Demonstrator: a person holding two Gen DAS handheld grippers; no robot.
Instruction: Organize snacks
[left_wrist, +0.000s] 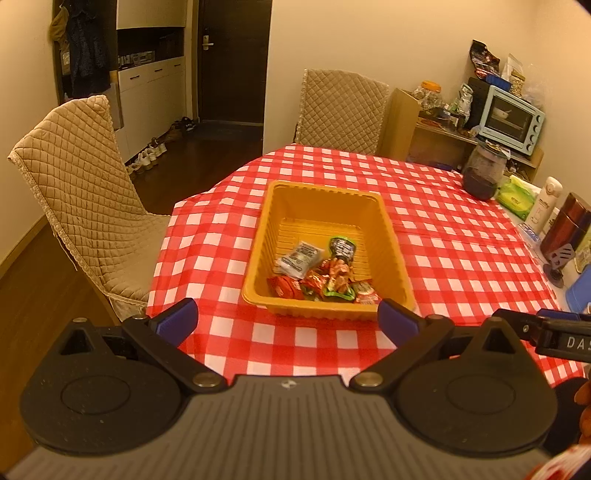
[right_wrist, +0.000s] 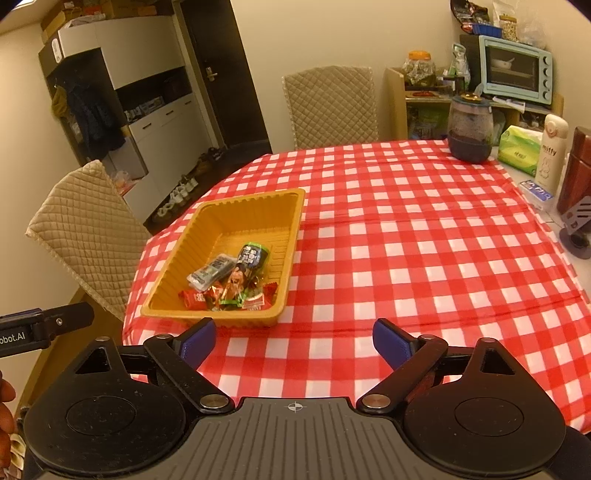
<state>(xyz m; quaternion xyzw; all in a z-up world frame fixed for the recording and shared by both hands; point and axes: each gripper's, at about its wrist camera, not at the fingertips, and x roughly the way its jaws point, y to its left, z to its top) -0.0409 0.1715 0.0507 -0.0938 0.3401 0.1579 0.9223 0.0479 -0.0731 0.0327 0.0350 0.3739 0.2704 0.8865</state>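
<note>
An orange plastic tray (left_wrist: 280, 206) (right_wrist: 177, 254) sits on the red-and-white checked tablecloth (left_wrist: 443, 258) (right_wrist: 406, 240). In its near end lie several wrapped snacks (left_wrist: 321, 273) (right_wrist: 229, 280): a silver packet, a dark green-topped pouch and red wrappers. My left gripper (left_wrist: 288, 321) is open just short of the tray's near rim, nothing between its blue pads. My right gripper (right_wrist: 293, 341) is open too, over the cloth to the right of the tray and empty. Each gripper's side shows at the edge of the other's view.
Two quilted beige chairs (left_wrist: 74, 206) (left_wrist: 343, 110) stand at the table's left and far sides. At the right edge are a dark jar (right_wrist: 471, 129), a green tissue pack (right_wrist: 521, 149), a white flask (right_wrist: 550, 151) and a brown flask (right_wrist: 578, 170). A shelf with a blue toaster oven (right_wrist: 515, 70) stands behind.
</note>
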